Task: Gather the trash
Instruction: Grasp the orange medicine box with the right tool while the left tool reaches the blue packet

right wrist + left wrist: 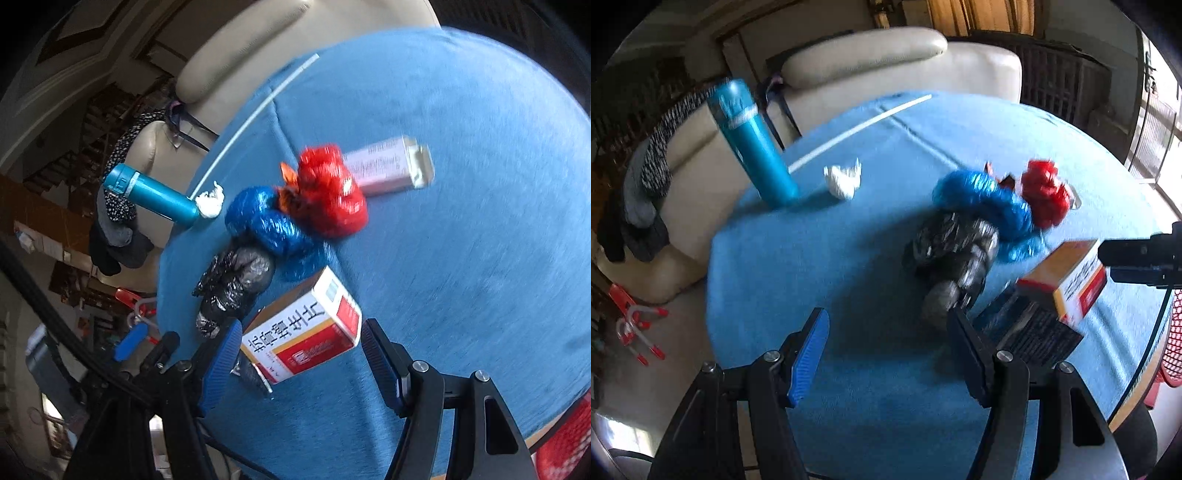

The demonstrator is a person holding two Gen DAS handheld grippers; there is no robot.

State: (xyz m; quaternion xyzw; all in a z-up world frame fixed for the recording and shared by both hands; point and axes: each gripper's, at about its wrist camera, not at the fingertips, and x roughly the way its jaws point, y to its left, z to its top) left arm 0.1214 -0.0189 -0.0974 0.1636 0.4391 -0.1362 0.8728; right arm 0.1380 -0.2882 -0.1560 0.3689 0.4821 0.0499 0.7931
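Both grippers, left [888, 349] and right [301, 363], hang open, gripping nothing; black bag [955, 254] is motion-blurred, dark packet [1032, 332] half-hidden under the medicine box [1067, 280].

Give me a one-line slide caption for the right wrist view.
Open right gripper nears a red-and-white box beside black, blue and red bags on the blue tablecloth.

Daylight glares in from a window [1156, 125] at far right; both fisheye views are motion-blurred, bent and dark-cornered.
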